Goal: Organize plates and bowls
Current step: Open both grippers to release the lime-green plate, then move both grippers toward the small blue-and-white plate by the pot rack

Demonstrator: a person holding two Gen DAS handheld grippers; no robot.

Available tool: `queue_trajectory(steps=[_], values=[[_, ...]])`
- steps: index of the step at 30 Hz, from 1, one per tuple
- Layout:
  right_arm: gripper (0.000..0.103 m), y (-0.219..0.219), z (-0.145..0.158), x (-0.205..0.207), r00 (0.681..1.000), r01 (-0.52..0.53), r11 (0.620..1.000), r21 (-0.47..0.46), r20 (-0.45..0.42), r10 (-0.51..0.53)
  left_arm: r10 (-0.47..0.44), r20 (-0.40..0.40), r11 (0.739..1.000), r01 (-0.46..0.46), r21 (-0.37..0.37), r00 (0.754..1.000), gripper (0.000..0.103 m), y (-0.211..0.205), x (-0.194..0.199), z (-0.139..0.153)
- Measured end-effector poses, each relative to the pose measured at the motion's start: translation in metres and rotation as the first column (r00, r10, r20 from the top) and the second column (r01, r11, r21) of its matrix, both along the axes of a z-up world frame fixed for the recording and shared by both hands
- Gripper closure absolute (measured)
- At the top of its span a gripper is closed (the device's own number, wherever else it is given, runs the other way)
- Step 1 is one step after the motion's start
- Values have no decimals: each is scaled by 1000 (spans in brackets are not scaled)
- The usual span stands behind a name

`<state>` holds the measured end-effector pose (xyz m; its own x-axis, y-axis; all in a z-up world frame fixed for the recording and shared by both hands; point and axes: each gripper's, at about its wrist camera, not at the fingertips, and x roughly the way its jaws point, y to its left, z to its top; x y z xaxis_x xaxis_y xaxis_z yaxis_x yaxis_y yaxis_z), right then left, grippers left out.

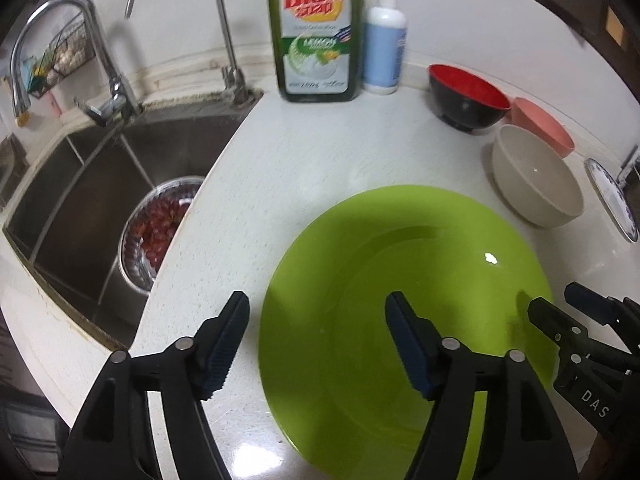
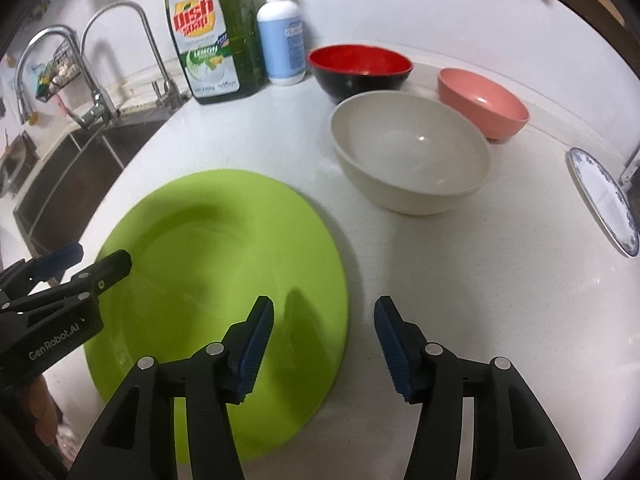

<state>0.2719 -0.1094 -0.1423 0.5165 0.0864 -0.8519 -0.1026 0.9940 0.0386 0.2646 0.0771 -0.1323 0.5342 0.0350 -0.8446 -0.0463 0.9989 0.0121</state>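
Green plate lies flat on the worktop between the left tool and right tool, both spread and empty, while the beige bowl, red-and-black bowl, pink bowl and blue-rimmed plate sit unstacked, so sorting looks barely begun.

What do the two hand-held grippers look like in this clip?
Both are matte black plastic with silver pivot pins and ridged dark blue pads on the fingers. The left hand-held gripper carries white "GenRobot.AI" lettering, readable in the right wrist view; the right hand-held gripper shows "DAS" in the left wrist view. No cables or sleeves show.
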Motion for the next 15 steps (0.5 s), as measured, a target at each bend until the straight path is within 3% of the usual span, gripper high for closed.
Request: queue_trajectory(steps=[9, 15], values=[[36, -37, 27, -18, 994, 67, 998, 17, 80, -68, -95, 87, 995, 94, 9, 992, 12, -38, 0, 31], [32, -74, 45, -28, 983, 133, 991, 16, 127, -134, -187, 151, 982, 184, 36, 971, 7, -82, 1, 52]])
